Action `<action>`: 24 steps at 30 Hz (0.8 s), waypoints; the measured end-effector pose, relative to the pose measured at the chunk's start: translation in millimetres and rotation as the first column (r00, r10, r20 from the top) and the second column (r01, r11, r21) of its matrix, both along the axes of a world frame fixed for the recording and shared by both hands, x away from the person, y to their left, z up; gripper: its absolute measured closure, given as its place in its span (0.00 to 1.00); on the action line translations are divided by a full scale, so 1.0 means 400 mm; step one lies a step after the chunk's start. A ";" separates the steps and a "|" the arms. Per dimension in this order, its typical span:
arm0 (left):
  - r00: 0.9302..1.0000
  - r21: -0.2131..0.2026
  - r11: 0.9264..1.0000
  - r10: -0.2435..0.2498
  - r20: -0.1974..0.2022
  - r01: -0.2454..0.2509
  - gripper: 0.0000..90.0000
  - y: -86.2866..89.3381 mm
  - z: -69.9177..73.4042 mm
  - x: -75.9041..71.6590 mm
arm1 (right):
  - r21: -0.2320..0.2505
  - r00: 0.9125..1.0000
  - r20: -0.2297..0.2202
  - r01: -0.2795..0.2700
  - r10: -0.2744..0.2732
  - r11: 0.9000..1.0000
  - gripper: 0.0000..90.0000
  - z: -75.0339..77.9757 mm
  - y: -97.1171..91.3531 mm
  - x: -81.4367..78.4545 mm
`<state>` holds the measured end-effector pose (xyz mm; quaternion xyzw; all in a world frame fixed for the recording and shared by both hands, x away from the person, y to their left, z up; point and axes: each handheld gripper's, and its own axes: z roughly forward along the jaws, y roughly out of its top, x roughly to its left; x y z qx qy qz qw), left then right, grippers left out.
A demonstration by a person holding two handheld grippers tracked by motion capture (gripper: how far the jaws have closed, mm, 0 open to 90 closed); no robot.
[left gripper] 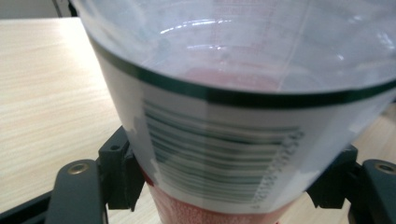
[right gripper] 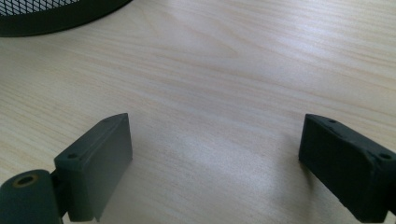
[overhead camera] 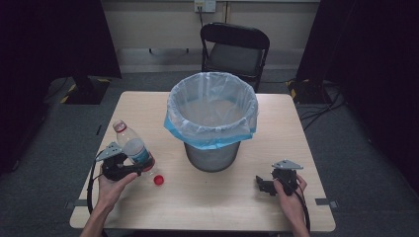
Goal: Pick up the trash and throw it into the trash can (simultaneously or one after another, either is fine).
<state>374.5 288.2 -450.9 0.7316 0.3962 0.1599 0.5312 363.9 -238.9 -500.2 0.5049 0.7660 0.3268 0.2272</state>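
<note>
A clear plastic bottle (overhead camera: pixel 132 145) with a blue-banded label and no cap leans up and to the left over the table's left side. My left gripper (overhead camera: pixel 136 168) is shut on its lower part. In the left gripper view both pads press the bottle (left gripper: pixel 233 93) just under its barcode label, with the reddish base below. A red cap (overhead camera: pixel 158 180) lies on the table just right of that gripper. My right gripper (overhead camera: pixel 262 185) rests low at the table's right front, open, with bare wood between its jaws (right gripper: pixel 215 158).
A mesh waste bin (overhead camera: pixel 212 155) with a pale blue liner stands at the middle of the wooden table (overhead camera: pixel 222 207); its dark base (right gripper: pixel 46 14) appears in the right gripper view. A black folding chair (overhead camera: pixel 234 49) stands behind the table.
</note>
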 end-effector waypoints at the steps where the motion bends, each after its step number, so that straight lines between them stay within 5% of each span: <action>1: 1.000 -0.008 1.000 -0.003 0.010 0.003 0.30 -0.002 0.006 -0.002 | 0.000 1.000 0.000 0.000 0.000 1.000 0.10 0.000 0.000 0.000; 24: 0.996 -0.092 0.994 -0.048 0.079 0.056 0.30 -0.012 0.096 0.001 | 0.000 1.000 -0.001 -0.001 0.001 1.000 0.10 0.000 0.000 0.000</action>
